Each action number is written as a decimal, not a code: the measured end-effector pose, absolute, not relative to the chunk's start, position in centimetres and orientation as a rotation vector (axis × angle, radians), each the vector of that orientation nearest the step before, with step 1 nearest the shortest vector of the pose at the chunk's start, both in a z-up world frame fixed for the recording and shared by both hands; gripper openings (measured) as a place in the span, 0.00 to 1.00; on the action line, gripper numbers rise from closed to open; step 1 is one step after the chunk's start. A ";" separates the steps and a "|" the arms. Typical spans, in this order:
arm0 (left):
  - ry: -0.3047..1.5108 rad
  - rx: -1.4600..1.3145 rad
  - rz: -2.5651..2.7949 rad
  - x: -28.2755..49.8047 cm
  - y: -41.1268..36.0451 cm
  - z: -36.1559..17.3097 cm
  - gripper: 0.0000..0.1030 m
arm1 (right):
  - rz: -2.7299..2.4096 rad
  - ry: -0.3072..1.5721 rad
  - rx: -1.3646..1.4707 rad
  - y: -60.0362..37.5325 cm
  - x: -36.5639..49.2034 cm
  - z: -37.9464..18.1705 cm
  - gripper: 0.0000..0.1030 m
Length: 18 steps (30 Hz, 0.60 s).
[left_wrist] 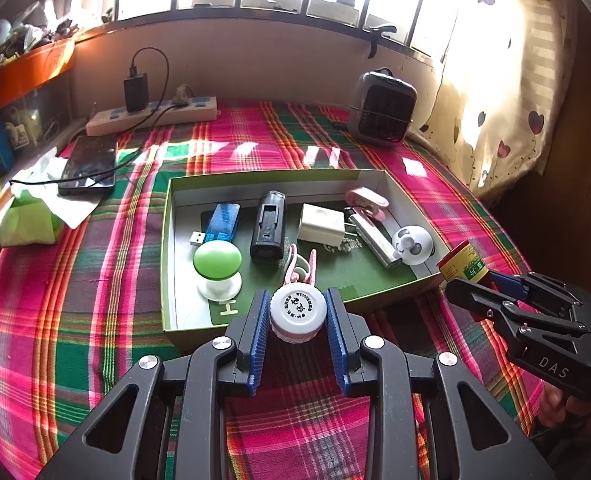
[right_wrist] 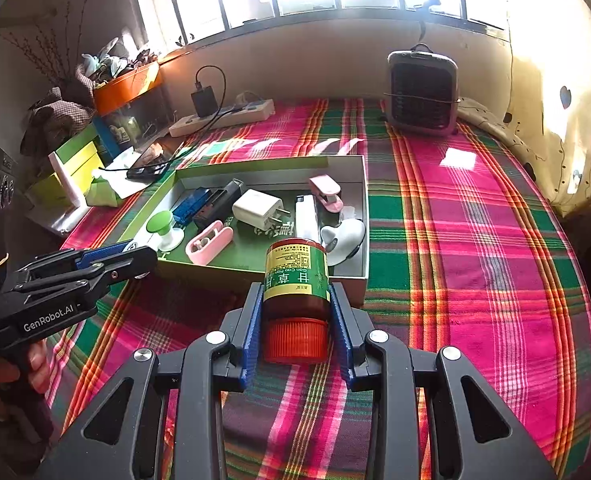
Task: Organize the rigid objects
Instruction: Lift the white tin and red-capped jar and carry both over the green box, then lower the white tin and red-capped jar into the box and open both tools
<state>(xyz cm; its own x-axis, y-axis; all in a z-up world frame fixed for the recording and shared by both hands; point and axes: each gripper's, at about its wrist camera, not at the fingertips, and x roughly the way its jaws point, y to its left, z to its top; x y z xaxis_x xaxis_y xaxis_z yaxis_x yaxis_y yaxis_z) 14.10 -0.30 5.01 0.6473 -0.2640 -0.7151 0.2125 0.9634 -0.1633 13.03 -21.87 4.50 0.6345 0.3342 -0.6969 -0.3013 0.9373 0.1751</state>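
My left gripper is shut on a small white bottle, its round printed cap facing the camera, held just above the near rim of the green cardboard box. My right gripper is shut on a brown medicine bottle with a green-yellow label and a red cap toward the camera, near the box's front edge. In the box lie a green-topped knob, a blue USB stick, a black device, a white charger, a pink stapler and a white round gadget.
A plaid cloth covers the table. A grey heater stands at the back right, a power strip with a black charger at the back left, a phone and tissue pack on the left. A curtain hangs right.
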 end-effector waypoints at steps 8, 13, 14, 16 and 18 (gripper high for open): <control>0.826 -0.074 -0.268 16.1 0.1 5.3 0.26 | 0.416 0.824 0.031 -20.7 15.6 4.5 0.32; 0.833 -0.077 -0.270 17.4 0.1 5.1 0.26 | 0.446 0.841 0.014 -19.7 17.3 4.1 0.32; 0.836 -0.078 -0.270 17.7 0.1 5.0 0.26 | 0.455 0.845 0.012 -19.5 17.6 4.1 0.32; 0.839 -0.081 -0.268 18.3 0.2 4.9 0.26 | 0.477 0.855 0.007 -19.0 18.2 3.8 0.32; 0.841 -0.083 -0.266 18.8 0.3 4.8 0.26 | 0.497 0.863 0.000 -18.5 18.8 3.6 0.32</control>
